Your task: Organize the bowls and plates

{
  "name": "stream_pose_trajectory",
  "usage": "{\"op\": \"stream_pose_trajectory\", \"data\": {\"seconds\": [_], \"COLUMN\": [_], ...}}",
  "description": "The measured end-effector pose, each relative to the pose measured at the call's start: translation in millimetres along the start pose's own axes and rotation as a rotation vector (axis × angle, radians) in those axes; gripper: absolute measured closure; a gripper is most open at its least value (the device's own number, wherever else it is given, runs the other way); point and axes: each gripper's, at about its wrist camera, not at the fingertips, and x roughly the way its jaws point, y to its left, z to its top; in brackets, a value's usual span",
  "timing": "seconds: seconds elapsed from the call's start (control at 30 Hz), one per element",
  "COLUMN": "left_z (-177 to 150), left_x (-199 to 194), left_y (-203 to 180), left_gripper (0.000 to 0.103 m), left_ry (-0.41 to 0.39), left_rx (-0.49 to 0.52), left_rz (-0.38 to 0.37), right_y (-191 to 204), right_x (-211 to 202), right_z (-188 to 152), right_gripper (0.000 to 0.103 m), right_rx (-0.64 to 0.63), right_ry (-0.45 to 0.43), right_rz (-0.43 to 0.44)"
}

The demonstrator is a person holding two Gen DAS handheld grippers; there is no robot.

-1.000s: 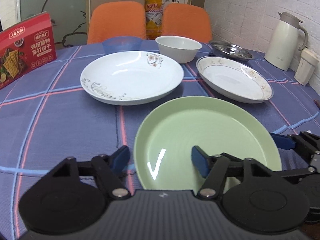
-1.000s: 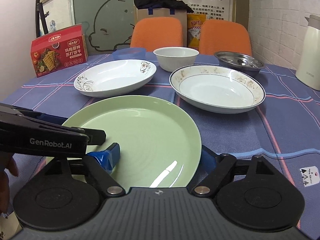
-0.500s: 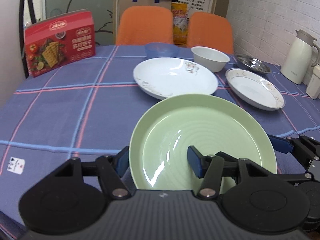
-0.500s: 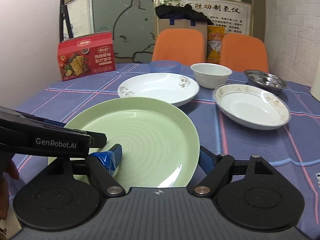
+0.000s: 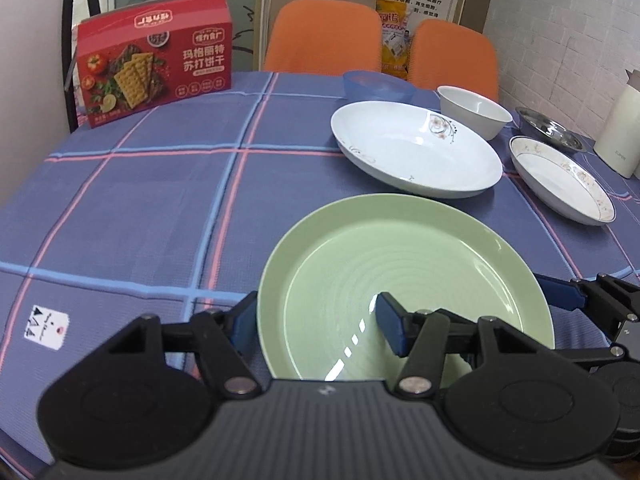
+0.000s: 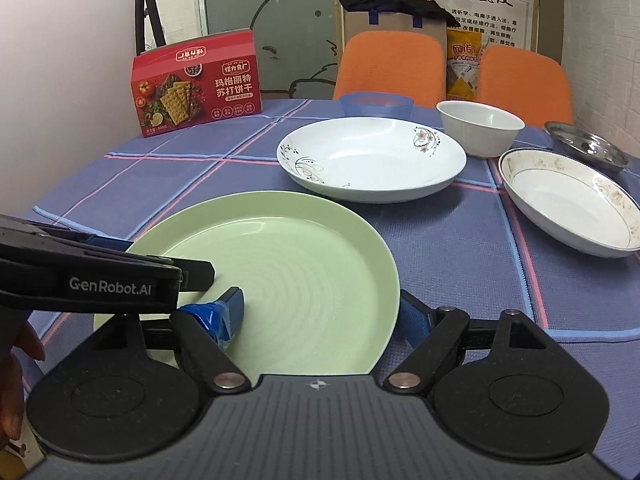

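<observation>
A pale green plate is held between both grippers just above the blue checked tablecloth. My left gripper is shut on its left rim, one blue pad over the plate and the other outside the rim. My right gripper is shut on the right rim of the green plate in the same way. Beyond it sit a white floral plate, a gold-rimmed plate, a white bowl, a blue bowl and a steel dish.
A red cracker box stands at the table's far left. A cream thermos is at the right edge. Two orange chairs stand behind the table. The round table's edge curves close on the left.
Both grippers have swung left with the green plate between them; the other dishes have slid to the right of the views and the cracker box has come further in.
</observation>
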Motion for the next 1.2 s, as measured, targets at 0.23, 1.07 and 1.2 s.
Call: {"op": "stream_pose_trajectory", "data": {"seconds": [0.23, 1.07, 1.2], "left_z": [21, 135, 146], "left_x": [-18, 87, 113], "left_y": [21, 10, 6], "left_gripper": [0.004, 0.004, 0.004], "left_ry": [-0.086, -0.013, 0.025], "left_rx": [-0.071, -0.005, -0.014], "left_rz": [-0.033, -0.074, -0.084], "right_y": [-36, -80, -84], "right_x": [-29, 61, 79], "right_z": [14, 83, 94], "right_gripper": [0.035, 0.033, 0.032], "right_rx": [0.126, 0.095, 0.118], "right_ry": [-0.06, 0.063, 0.077], "right_rz": [0.051, 0.002, 0.009]}}
